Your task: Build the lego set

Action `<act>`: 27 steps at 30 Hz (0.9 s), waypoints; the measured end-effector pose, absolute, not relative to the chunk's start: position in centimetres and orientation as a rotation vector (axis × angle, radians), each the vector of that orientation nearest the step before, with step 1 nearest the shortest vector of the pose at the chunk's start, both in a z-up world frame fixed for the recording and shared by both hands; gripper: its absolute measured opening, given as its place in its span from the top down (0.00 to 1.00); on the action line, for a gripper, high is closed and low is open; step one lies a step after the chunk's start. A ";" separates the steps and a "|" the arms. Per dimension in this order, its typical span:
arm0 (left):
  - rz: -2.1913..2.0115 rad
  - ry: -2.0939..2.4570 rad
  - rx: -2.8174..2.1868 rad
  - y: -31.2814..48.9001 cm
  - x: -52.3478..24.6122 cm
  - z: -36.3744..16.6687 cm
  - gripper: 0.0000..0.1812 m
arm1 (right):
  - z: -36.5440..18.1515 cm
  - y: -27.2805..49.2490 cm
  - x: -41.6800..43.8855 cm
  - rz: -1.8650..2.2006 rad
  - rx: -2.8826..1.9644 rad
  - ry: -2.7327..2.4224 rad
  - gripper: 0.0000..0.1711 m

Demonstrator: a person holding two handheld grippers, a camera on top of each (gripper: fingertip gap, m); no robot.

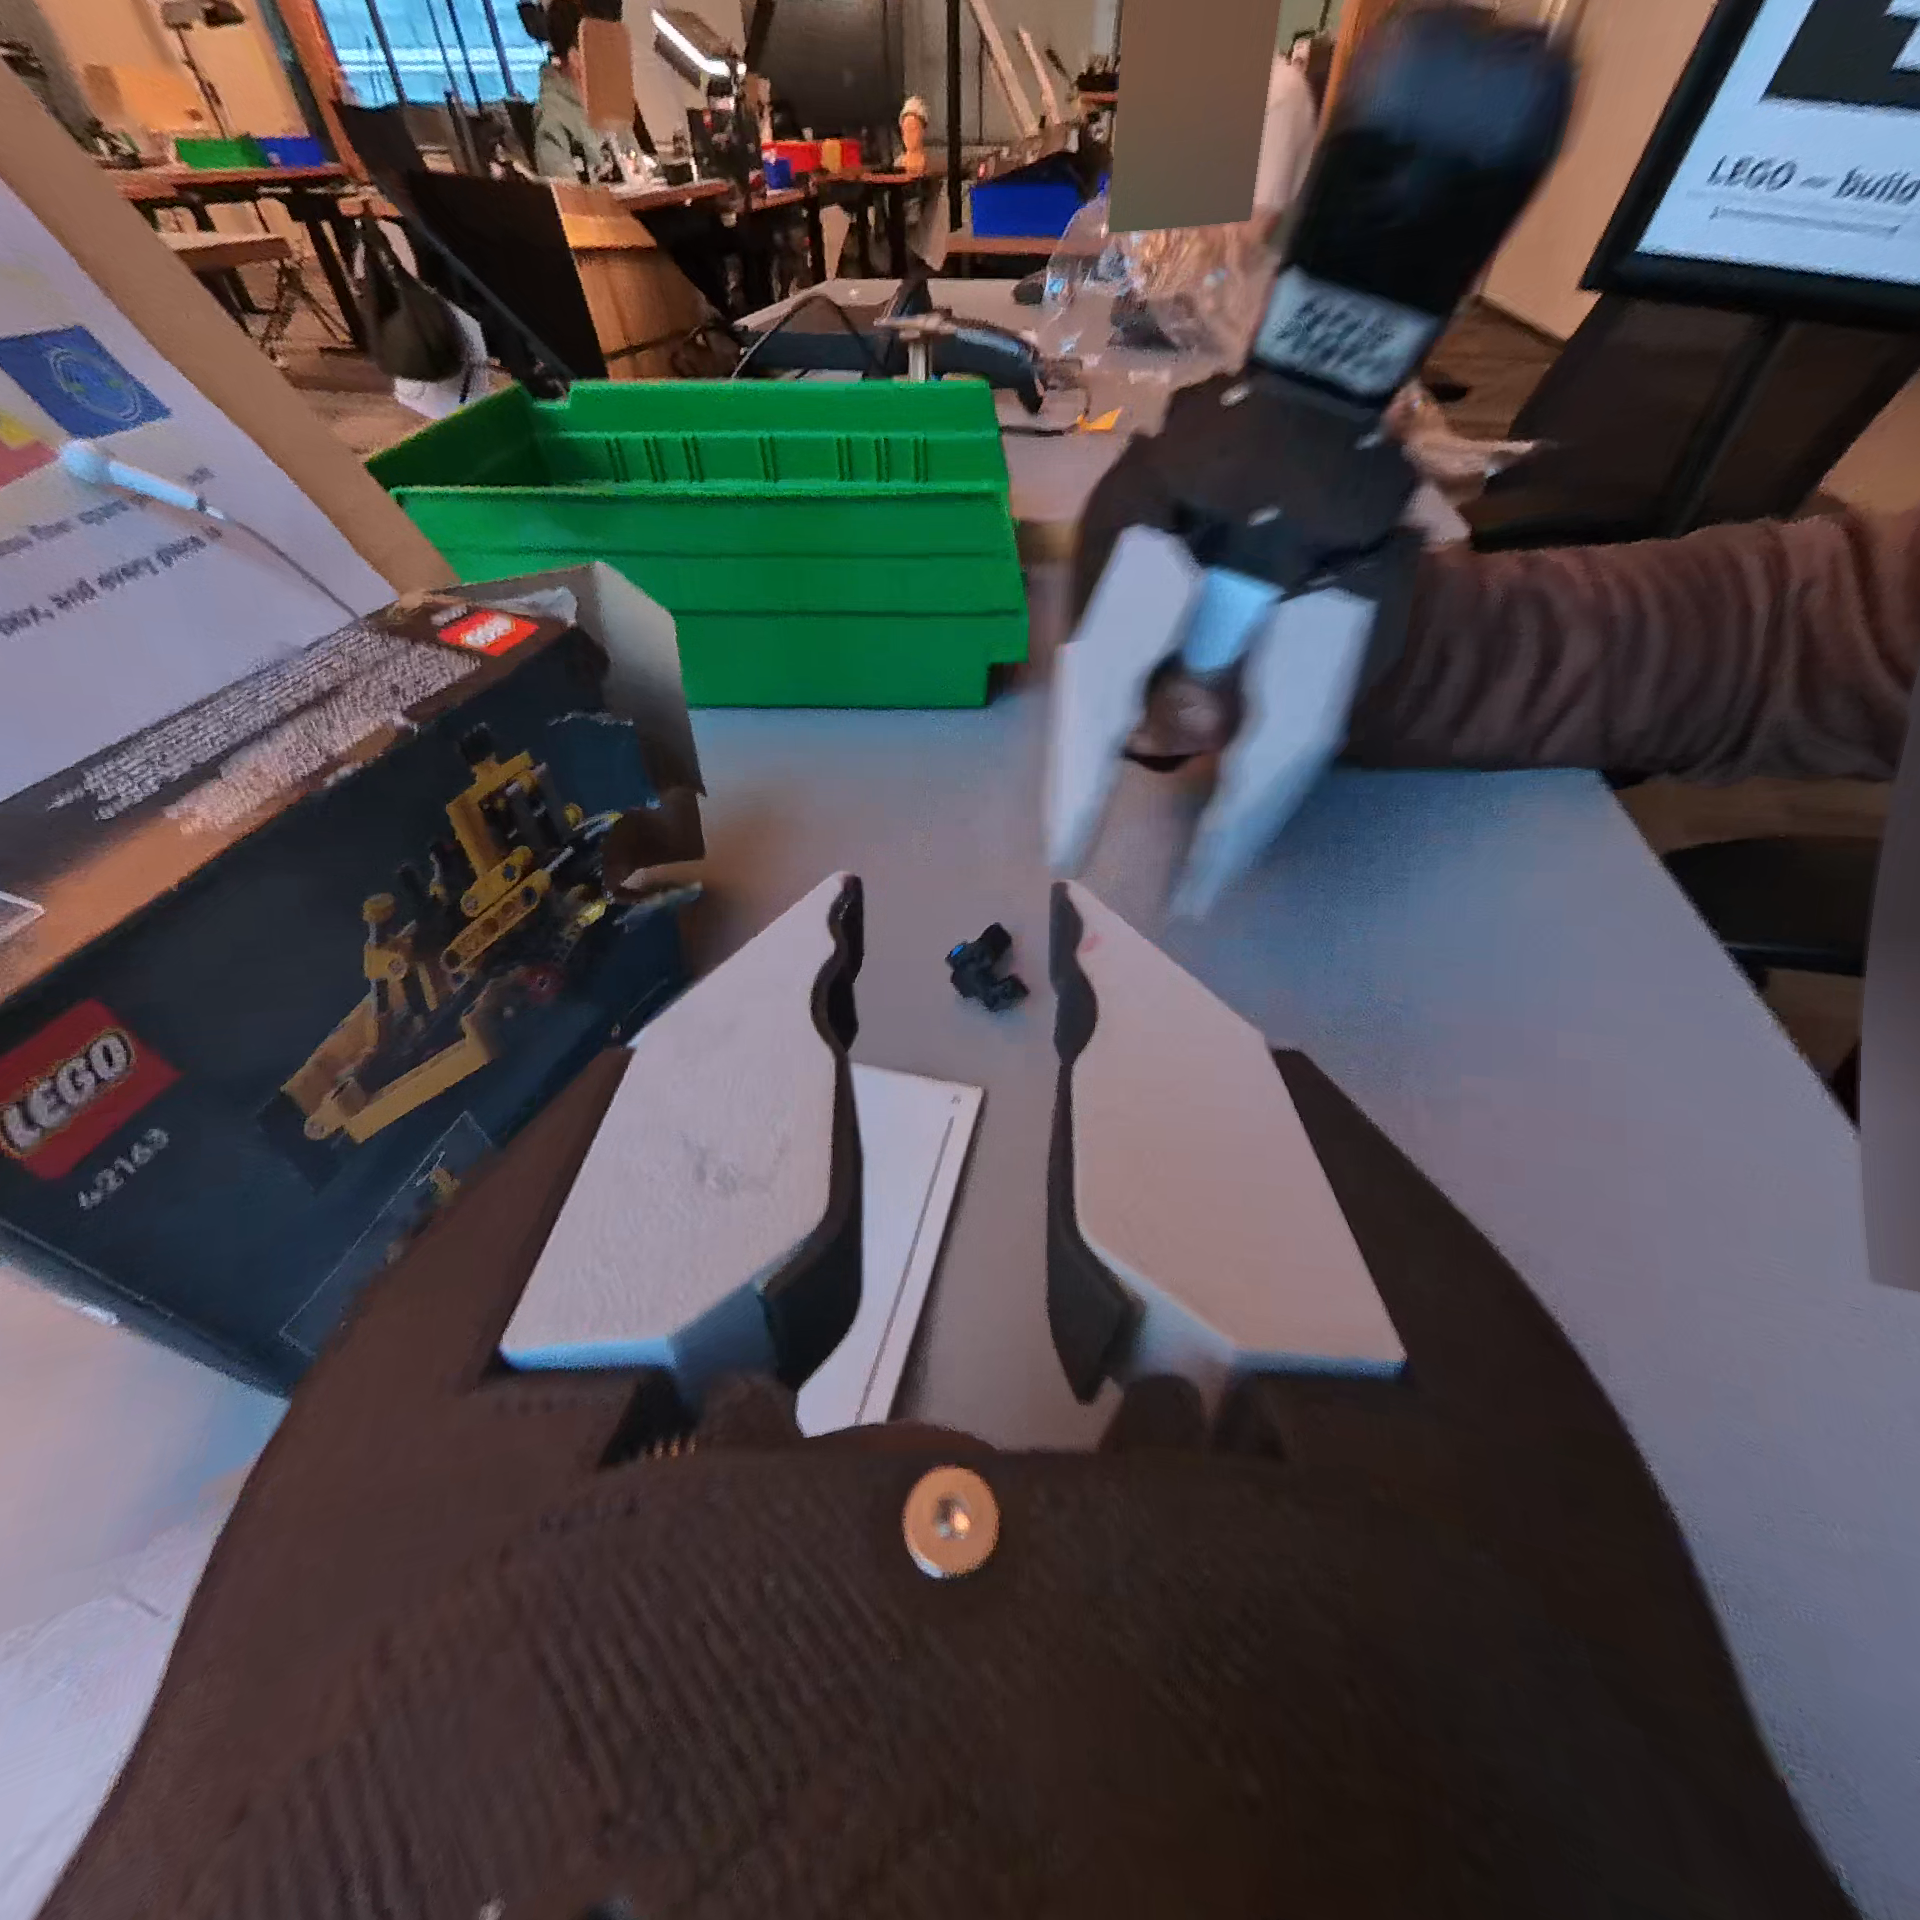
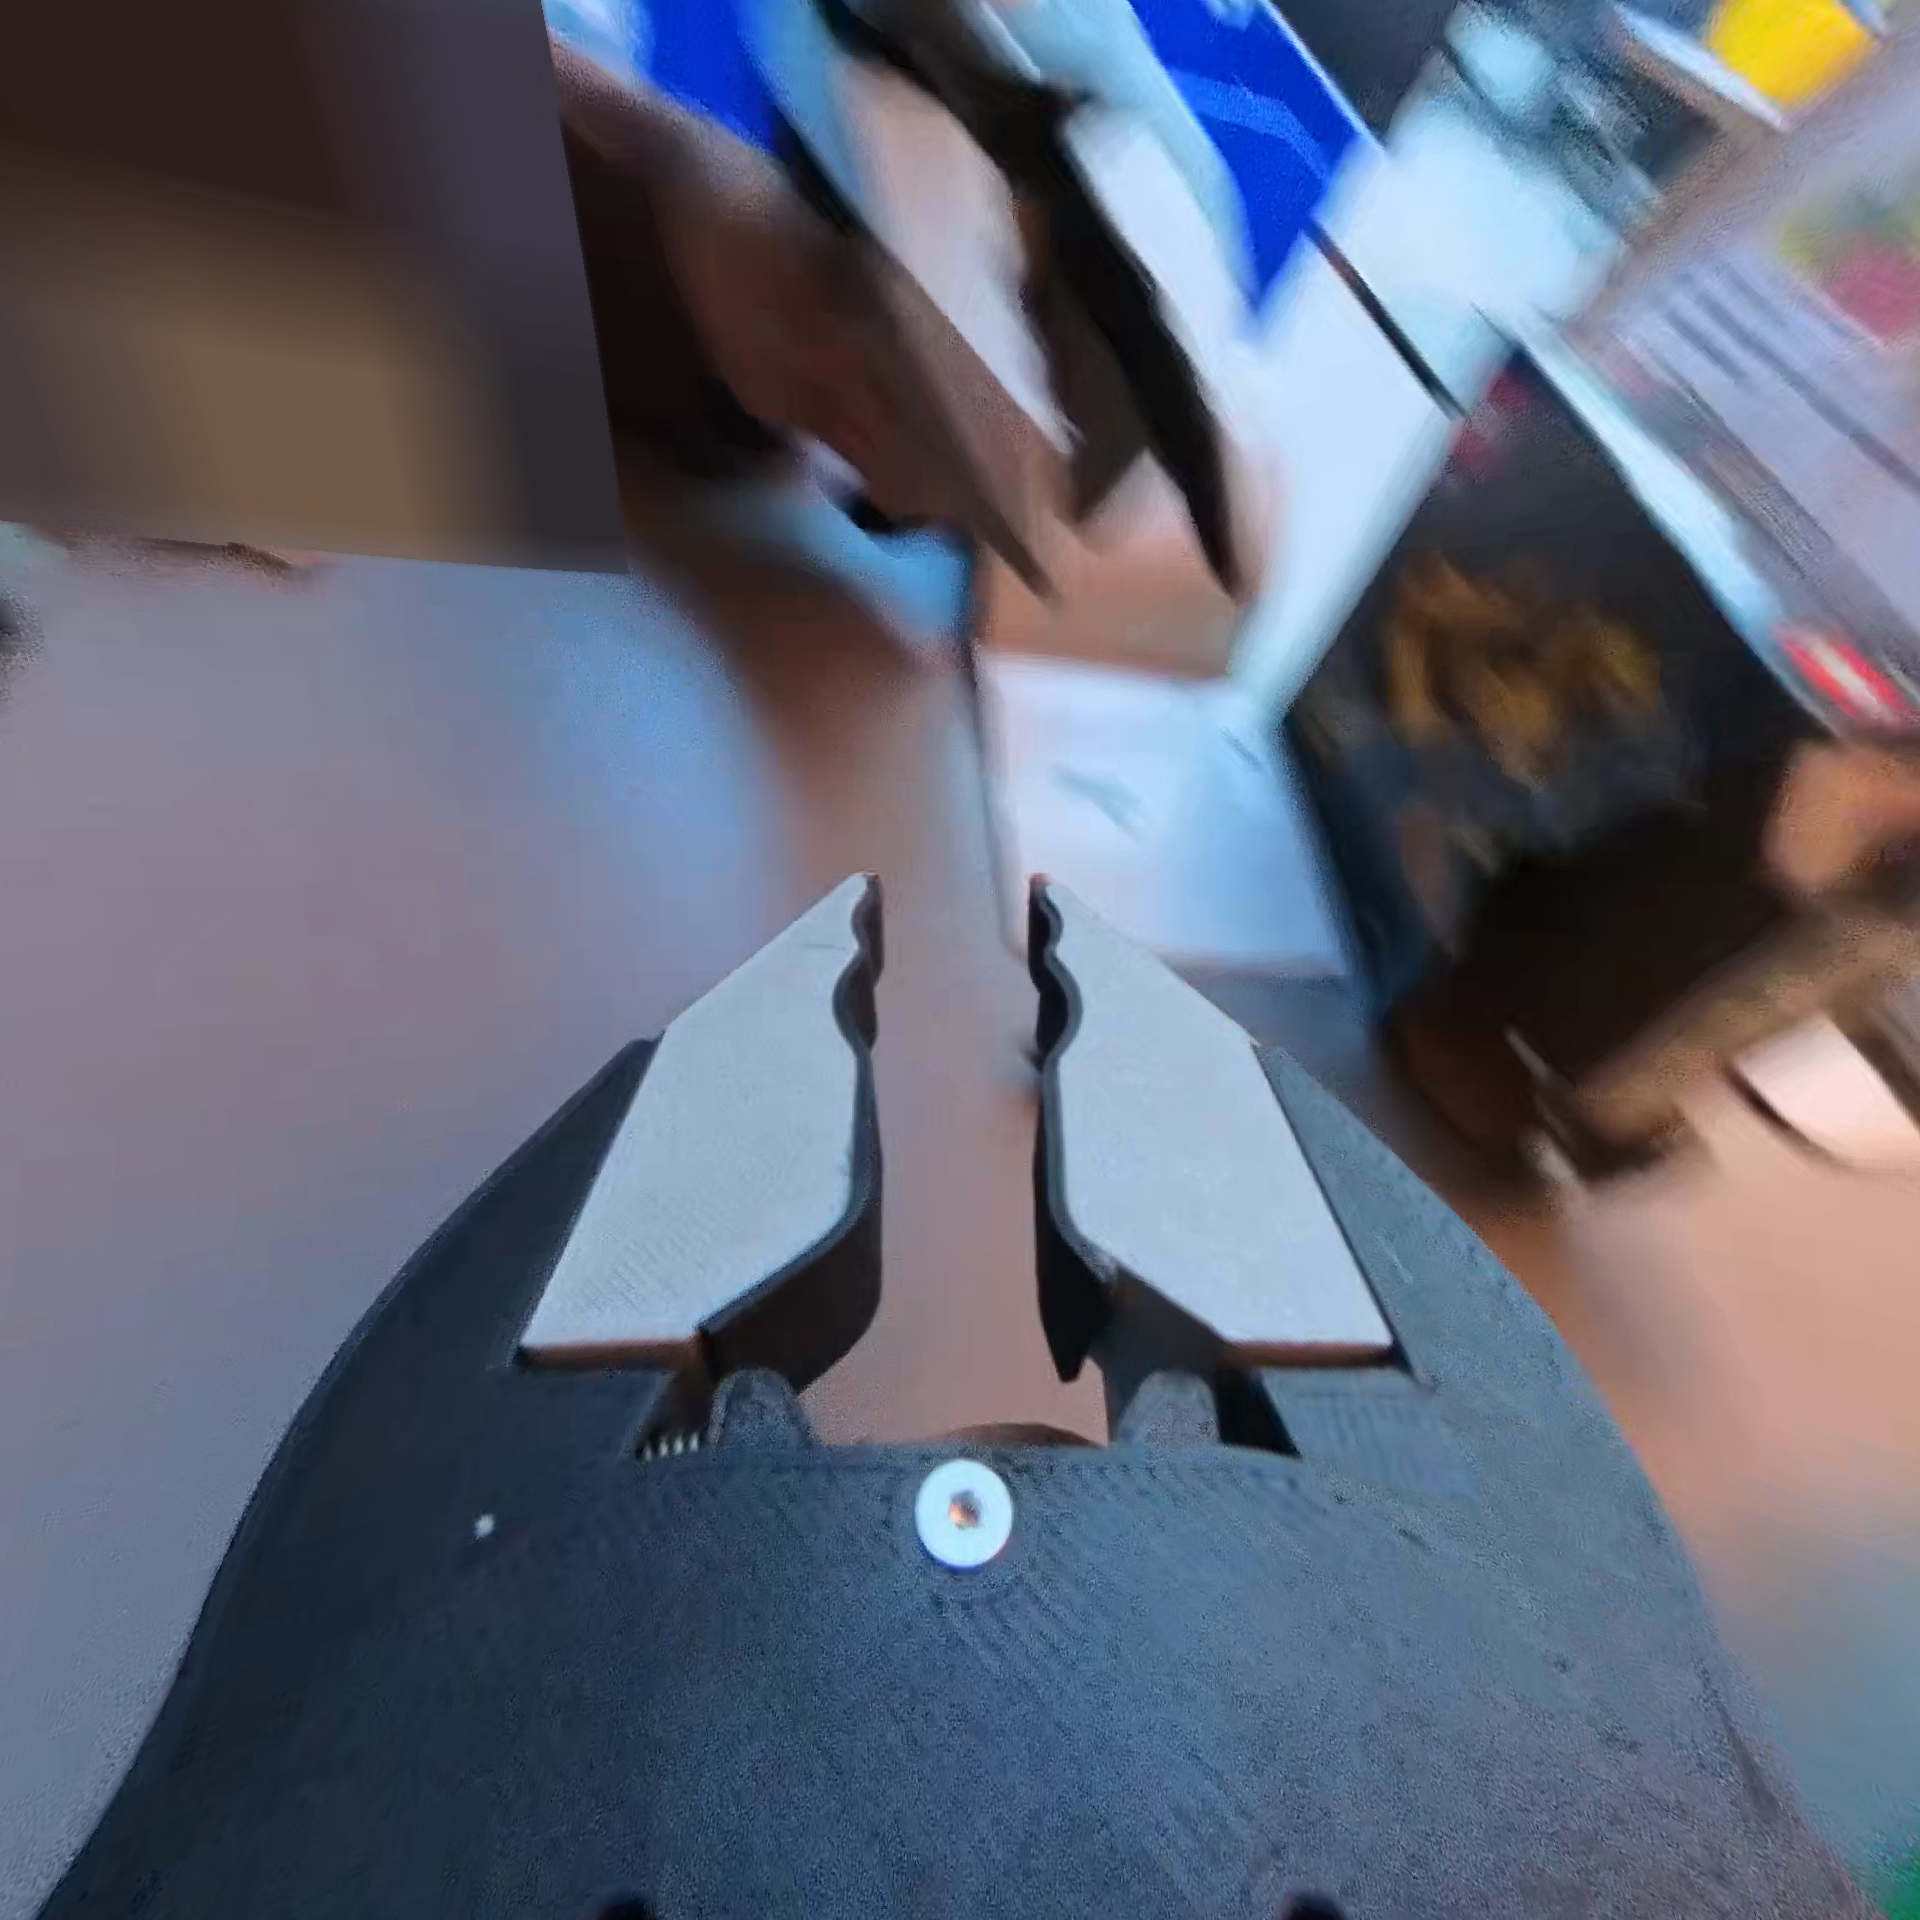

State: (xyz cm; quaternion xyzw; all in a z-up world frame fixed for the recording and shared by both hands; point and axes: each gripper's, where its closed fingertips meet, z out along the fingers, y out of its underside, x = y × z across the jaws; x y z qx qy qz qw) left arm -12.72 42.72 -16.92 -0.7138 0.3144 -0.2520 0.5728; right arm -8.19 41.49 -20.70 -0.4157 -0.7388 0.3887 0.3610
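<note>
A small black Lego piece with a blue part (image 1: 985, 966) lies on the grey table (image 1: 1403, 1091). My left gripper (image 1: 954, 896) is open and empty, its fingertips on either side of the piece and just short of it. My right gripper (image 1: 1127, 883) shows blurred in the left wrist view, open, hanging tips-down above the table just beyond and right of the piece. In its own blurred view the right gripper (image 2: 954, 891) is open and empty. The dark Lego set box (image 1: 312, 987) lies at the left; it also shows in the right wrist view (image 2: 1538, 748).
A green plastic bin (image 1: 748, 540) stands behind the box. A white sheet (image 1: 894, 1236) lies under my left gripper. A tilted board with a printed sheet (image 1: 125, 520) leans at far left. A sleeved arm (image 1: 1621, 655) reaches in from the right. Clear plastic bags (image 1: 1132, 281) lie farther back. About 7 cm separates my left fingertips from my right.
</note>
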 end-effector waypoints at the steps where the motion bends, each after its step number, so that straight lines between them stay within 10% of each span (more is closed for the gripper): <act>1: -0.568 0.738 -1.691 42.9 -12.9 -17.6 0.82 | -19.7 37.9 -8.3 1.127 -0.967 -1.944 0.85; 10: -0.427 0.747 -1.738 43.7 -14.0 -18.0 0.83 | -21.2 17.3 -11.3 1.349 -0.651 -2.207 0.61; 27: -0.393 0.630 -1.742 43.4 -17.4 -14.8 0.80 | -24.5 25.1 -17.9 0.817 -0.930 -2.055 0.56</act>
